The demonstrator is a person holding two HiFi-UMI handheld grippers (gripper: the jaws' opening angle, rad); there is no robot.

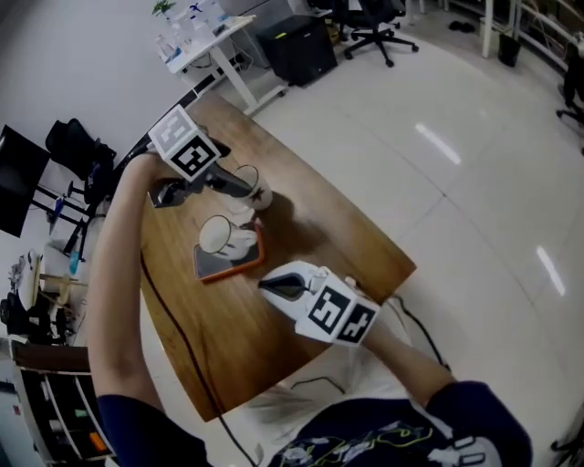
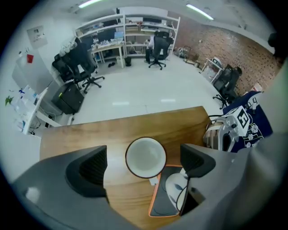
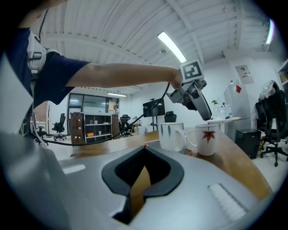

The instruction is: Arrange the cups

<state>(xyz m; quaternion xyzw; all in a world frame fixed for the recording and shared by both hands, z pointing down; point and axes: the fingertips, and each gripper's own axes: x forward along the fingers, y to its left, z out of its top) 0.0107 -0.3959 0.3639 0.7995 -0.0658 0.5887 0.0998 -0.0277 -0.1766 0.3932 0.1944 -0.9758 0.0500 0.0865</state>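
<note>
Maple-leaf mug [image 2: 145,157] upright on the bare tabletop [image 2: 90,134], long axis vertical, mouth up, handle turned toward the orange-rimmed tray [image 2: 152,200] just beside it. Blue-leaf mug [image 2: 175,188] upright on that tray. Both well in from the person's edge. Left gripper [image 2: 145,164] pointing steeply down, jaws spread wide on either side of the maple-leaf mug (pads clear of it). Right gripper [image 1: 266,285] low over the tabletop by the person's edge, jaws pressed together, nothing between.

Wooden table [image 1: 319,228]; white desk [image 1: 214,41], black cabinet [image 1: 297,50], office chair [image 1: 374,23] beyond.
</note>
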